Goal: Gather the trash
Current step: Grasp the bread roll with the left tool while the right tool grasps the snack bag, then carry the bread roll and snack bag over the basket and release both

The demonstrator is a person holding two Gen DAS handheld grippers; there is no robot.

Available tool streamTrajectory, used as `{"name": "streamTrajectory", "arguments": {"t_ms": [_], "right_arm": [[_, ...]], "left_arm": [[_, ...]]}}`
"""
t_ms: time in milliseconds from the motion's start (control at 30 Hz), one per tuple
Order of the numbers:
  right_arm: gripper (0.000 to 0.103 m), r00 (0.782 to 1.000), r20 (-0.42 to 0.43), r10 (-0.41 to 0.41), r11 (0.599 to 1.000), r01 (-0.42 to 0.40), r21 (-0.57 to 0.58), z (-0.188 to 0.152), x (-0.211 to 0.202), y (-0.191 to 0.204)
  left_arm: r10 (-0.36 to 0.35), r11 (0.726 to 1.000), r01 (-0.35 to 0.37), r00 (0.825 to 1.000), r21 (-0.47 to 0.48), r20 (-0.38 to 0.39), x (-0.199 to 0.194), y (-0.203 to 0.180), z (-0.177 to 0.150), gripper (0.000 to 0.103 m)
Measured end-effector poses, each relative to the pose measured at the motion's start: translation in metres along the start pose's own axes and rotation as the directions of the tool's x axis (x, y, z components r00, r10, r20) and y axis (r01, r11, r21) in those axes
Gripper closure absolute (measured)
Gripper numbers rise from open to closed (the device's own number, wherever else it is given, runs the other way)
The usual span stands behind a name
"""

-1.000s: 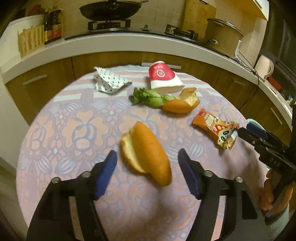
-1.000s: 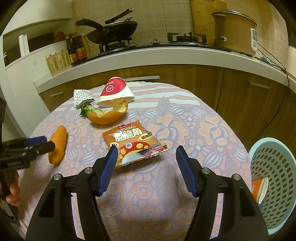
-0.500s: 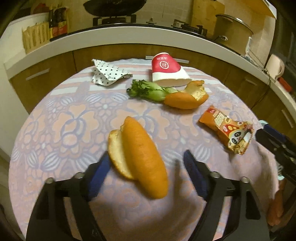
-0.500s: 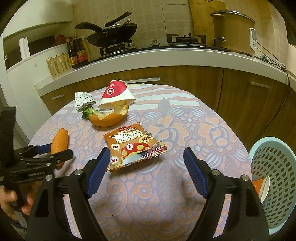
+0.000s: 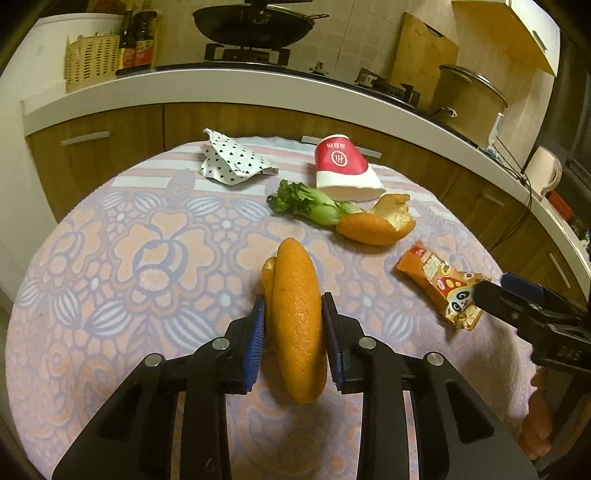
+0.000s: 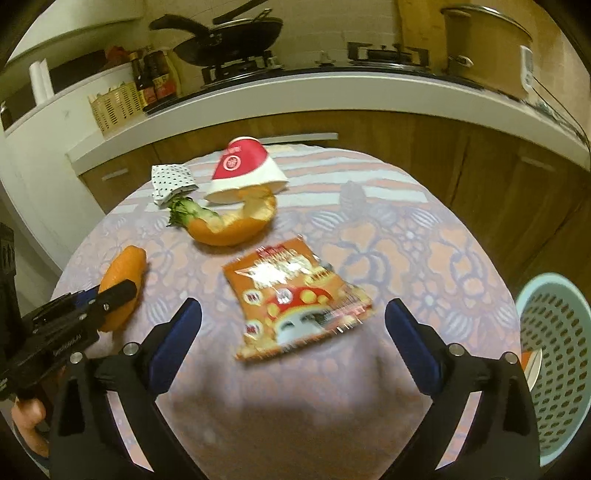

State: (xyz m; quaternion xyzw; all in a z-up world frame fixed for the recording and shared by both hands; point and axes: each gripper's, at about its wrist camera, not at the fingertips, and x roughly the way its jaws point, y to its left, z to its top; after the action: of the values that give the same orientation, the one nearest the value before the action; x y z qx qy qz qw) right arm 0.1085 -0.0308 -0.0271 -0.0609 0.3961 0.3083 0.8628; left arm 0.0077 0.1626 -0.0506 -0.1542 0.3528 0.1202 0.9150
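Observation:
My left gripper (image 5: 293, 306) is shut on a long orange bread roll (image 5: 297, 317) on the flowered tablecloth (image 5: 129, 258); the roll also shows in the right wrist view (image 6: 123, 269). My right gripper (image 6: 293, 317) is open, its jaws either side of an orange snack packet (image 6: 295, 295) that lies flat; the packet also shows in the left wrist view (image 5: 439, 282). Farther back lie a torn bread piece (image 5: 373, 227), a green vegetable stalk (image 5: 308, 205), a tipped red-and-white paper cup (image 5: 341, 166) and a dotted paper wrapper (image 5: 231, 164).
A light blue perforated basket (image 6: 554, 354) stands off the table's right edge with some trash inside. Wooden cabinets and a white counter (image 5: 221, 85) curve behind the table, with a wok (image 5: 255, 24), a pot (image 5: 469, 99) and bottles.
My left gripper moved forward over the bread roll and closed on it. My right gripper opened wider and moved closer to the snack packet.

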Motion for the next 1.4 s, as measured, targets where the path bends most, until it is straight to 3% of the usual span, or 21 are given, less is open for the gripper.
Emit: {"name": "streamTrajectory", "arguments": {"t_ms": [100, 200, 433, 467, 500, 533, 600, 667, 800, 1033, 1400], "right_arm": [[0.008, 0.999, -0.038, -0.037, 0.999, 0.036, -0.031, 0.002, 0.02, 0.008], [0.008, 0.99, -0.13, -0.049, 0.999, 0.046, -0.026, -0.003, 0.044, 0.007], [0.011, 0.992, -0.118, -0.046, 0.999, 0.045, -0.019, -0.003, 0.044, 0.004], [0.018, 0.992, -0.115, -0.053, 0.999, 0.051, -0.02, -0.003, 0.043, 0.004], [0.032, 0.992, -0.11, -0.056, 0.998, 0.054, -0.02, -0.002, 0.042, 0.003], [0.035, 0.993, -0.105, -0.051, 0.999, 0.049, -0.02, -0.002, 0.041, 0.003], [0.058, 0.995, -0.09, -0.046, 0.999, 0.045, -0.012, -0.003, 0.039, 0.001], [0.071, 0.996, -0.078, -0.046, 0.999, 0.046, 0.001, -0.003, 0.036, -0.002], [0.083, 0.998, -0.059, 0.005, 0.999, -0.002, 0.036, -0.003, 0.032, -0.008], [0.085, 0.998, 0.065, 0.01, 0.998, -0.014, 0.056, -0.008, -0.001, -0.015], [0.086, 0.978, 0.188, -0.09, 0.991, 0.068, 0.119, -0.015, -0.079, -0.07]], "left_arm": [[-0.006, 1.0, 0.006, 1.0, -0.01, 0.001, -0.001, 0.002, -0.001, 0.075], [-0.01, 1.0, 0.01, 1.0, -0.018, -0.004, 0.0, 0.003, 0.0, 0.075], [-0.006, 1.0, 0.006, 1.0, -0.014, -0.012, 0.003, 0.003, 0.0, 0.075], [-0.007, 1.0, 0.007, 1.0, -0.015, -0.011, 0.003, 0.003, 0.001, 0.075], [-0.008, 1.0, 0.008, 1.0, -0.018, -0.009, 0.002, 0.004, 0.0, 0.075], [-0.009, 1.0, 0.009, 1.0, -0.022, -0.007, 0.002, 0.004, 0.0, 0.075], [-0.011, 1.0, 0.011, 1.0, -0.026, -0.005, 0.001, 0.005, -0.001, 0.075], [-0.011, 1.0, 0.011, 1.0, -0.027, -0.004, 0.001, 0.006, -0.001, 0.075], [-0.011, 1.0, 0.011, 1.0, -0.028, -0.002, 0.0, 0.005, -0.001, 0.075], [-0.037, 0.999, 0.037, 0.998, 0.002, 0.042, -0.015, -0.006, -0.003, 0.075], [-0.242, 0.968, 0.235, 0.967, 0.087, 0.079, -0.052, -0.087, 0.011, 0.075]]}}
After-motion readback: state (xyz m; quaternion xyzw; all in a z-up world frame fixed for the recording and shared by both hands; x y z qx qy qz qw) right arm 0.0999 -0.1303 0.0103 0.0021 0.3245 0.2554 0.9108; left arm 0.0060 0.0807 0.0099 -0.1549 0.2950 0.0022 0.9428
